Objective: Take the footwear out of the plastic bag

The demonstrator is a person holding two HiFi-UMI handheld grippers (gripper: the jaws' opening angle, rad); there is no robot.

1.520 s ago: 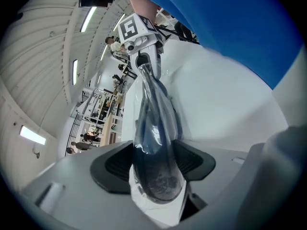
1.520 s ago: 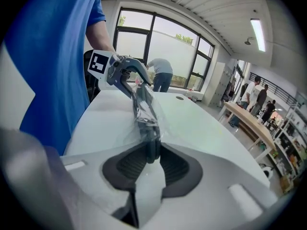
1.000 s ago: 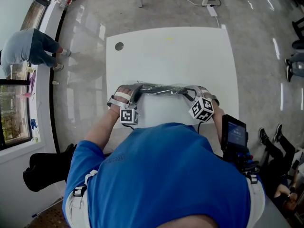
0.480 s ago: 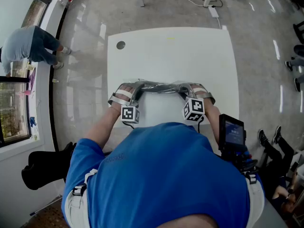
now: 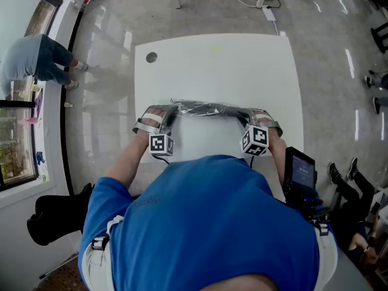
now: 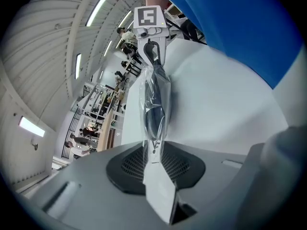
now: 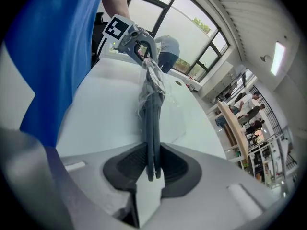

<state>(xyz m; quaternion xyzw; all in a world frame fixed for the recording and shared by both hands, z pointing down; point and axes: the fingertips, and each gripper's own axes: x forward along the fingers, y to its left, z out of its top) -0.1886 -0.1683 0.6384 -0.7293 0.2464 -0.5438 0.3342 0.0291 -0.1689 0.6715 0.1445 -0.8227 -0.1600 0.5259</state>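
Left gripper (image 5: 170,110), jaws just closed further, pinches clear plastic bag (image 6: 155,94) at its 9 o'clock end. Bag stretches taut over white table (image 5: 218,65), toward the person's side, between both grippers. Dark grey footwear (image 7: 151,138) pokes out the 3 o'clock end. Right gripper (image 5: 246,116), jaws also just closing, clamps the footwear.

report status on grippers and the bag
Left gripper just closed on clear plastic bag. Right gripper just closed on dark grey flat footwear. Nothing in the way.

No lettering, label, brand or number can be read anywhere in view.
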